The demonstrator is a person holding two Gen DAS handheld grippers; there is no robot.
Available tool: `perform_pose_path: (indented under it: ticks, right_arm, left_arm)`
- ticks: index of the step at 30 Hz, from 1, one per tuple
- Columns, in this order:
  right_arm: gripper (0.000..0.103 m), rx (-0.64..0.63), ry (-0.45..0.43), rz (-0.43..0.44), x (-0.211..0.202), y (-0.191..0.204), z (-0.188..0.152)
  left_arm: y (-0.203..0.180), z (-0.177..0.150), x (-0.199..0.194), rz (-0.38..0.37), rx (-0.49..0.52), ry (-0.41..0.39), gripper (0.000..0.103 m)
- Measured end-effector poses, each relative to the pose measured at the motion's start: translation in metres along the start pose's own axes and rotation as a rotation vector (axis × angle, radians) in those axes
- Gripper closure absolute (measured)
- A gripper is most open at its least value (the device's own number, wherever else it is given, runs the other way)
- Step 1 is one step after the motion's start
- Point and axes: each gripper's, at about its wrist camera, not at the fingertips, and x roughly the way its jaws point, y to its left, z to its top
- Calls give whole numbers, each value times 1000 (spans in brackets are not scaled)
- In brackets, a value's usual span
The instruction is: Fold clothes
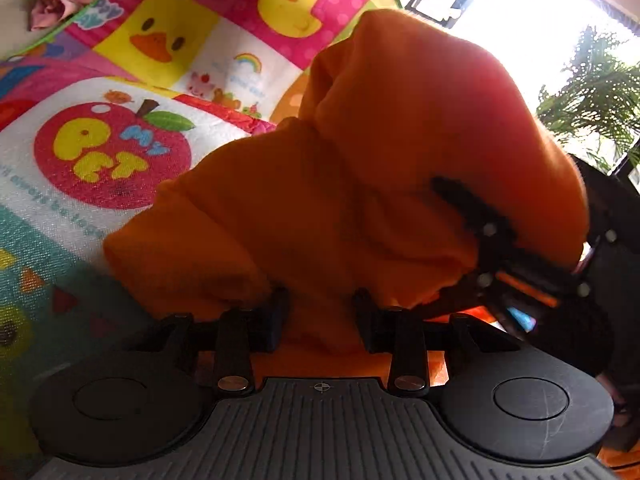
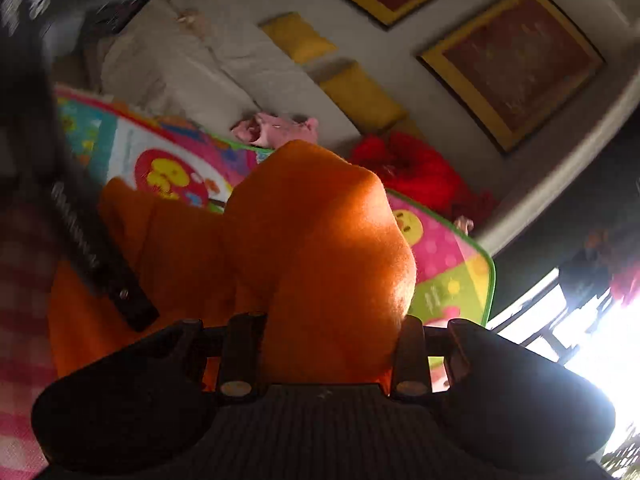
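Observation:
An orange fleece garment [image 1: 360,184] hangs bunched over a colourful children's play mat [image 1: 120,160]. My left gripper [image 1: 322,312] is shut on its lower fold, with fabric bulging between the fingers. The right gripper [image 1: 500,264] shows at the right of the left wrist view, buried in the same cloth. In the right wrist view the orange garment [image 2: 320,248] fills the gap between my right gripper's [image 2: 332,332] fingers, which are shut on it. The fingertips are hidden by cloth. The left gripper [image 2: 100,264] shows at the left of that view.
A pink garment [image 2: 276,128] lies at the mat's far edge, beside a beige sofa [image 2: 192,64] with yellow cushions [image 2: 360,96]. A red garment [image 2: 412,164] lies past the mat [image 2: 440,256]. A bright window [image 1: 540,32] and a plant [image 1: 592,100] are at the right.

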Motion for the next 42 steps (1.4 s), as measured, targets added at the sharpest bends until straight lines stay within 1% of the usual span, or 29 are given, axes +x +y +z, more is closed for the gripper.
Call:
perform_pose_path:
  ticks: [2,3,4,6,8,9,10,11,13,14,15,16,17,18,20,23,24,25,26,27,28,29,31,33,37,39,40,41,42]
  right_arm:
    - [71,-132,-26,-26,-2,23,4]
    - [71,-197,-42,-42,-3,34,4]
    - [71,-260,-59,-58,-4,45,5]
    - [70,-382,-93,-81,-7,64,6]
    - [70,-498,-123,-83,-10,82,6]
    - [70,-548,-137,-81,-11,91,5]
    - [70,-590,-149,-84,-11,98,4]
    - [69,-626,-159,-92,-10,103,2]
    - [69,-667,-173,-102,-9,108,-2]
    - [68,-663,-173,-99,-9,107,-3]
    - [67,-642,-170,-84,-10,103,-3]
    - [64,-614,-164,-65,-13,99,-3]
    - [62,-570,-155,-22,-18,90,-3]
    - [60,-520,-143,31,-24,81,-2]
    - [48,-414,-139,121,-40,57,-4]
    - [40,-251,-140,207,-65,17,-8]
    - [38,-180,-141,241,-73,1,-9]
    - [33,-106,-151,278,-82,-13,-9]
    - [25,-16,-172,321,-89,-30,-8]
    - [20,80,-194,367,-96,-48,-8]
    - [13,181,-217,406,-98,-67,-9]
    - [7,285,-238,444,-99,-86,-10]
    - [0,472,-253,493,-86,-116,-8]
    - [0,593,-219,501,-62,-131,-7]
    - [0,628,-18,424,12,-115,-14]
    - [0,589,110,397,42,-83,-17]
    - [0,565,151,386,49,-66,-19]
    - [0,547,160,370,50,-49,-21]
    - [0,539,143,349,47,-38,-20]
  left_arm:
    - [9,-1,-20,5,-8,-23,62]
    - [13,-1,-32,14,-11,-42,58]
    - [17,-1,-44,24,-15,-60,51]
    - [25,-1,-68,44,-34,-116,49]
    - [29,5,-89,37,-71,-180,46]
    - [29,8,-95,31,-79,-207,42]
    - [29,11,-101,25,-83,-232,37]
    - [28,15,-106,18,-86,-257,36]
    - [24,20,-103,13,-85,-271,29]
    - [21,23,-96,27,-72,-263,29]
    - [18,26,-86,46,-54,-251,29]
    - [14,26,-75,85,-29,-236,27]
    - [11,25,-63,127,-3,-223,24]
    - [10,23,-55,150,13,-212,24]
    - [9,19,-45,176,32,-198,24]
    - [11,14,-41,199,52,-196,23]
    - [11,13,-40,206,55,-193,23]
    - [11,12,-41,212,61,-191,23]
    - [12,11,-41,219,67,-190,23]
    - [12,9,-42,224,74,-187,23]
    - [12,8,-42,228,77,-185,23]
    - [12,7,-43,229,78,-183,23]
    - [14,5,-43,229,73,-181,23]
    - [17,5,-45,230,67,-185,23]
    - [25,3,-52,236,45,-190,23]
    - [29,2,-60,216,20,-197,25]
    - [31,2,-65,199,7,-201,25]
    - [31,1,-72,182,-4,-213,26]
    - [30,0,-79,164,-14,-229,28]
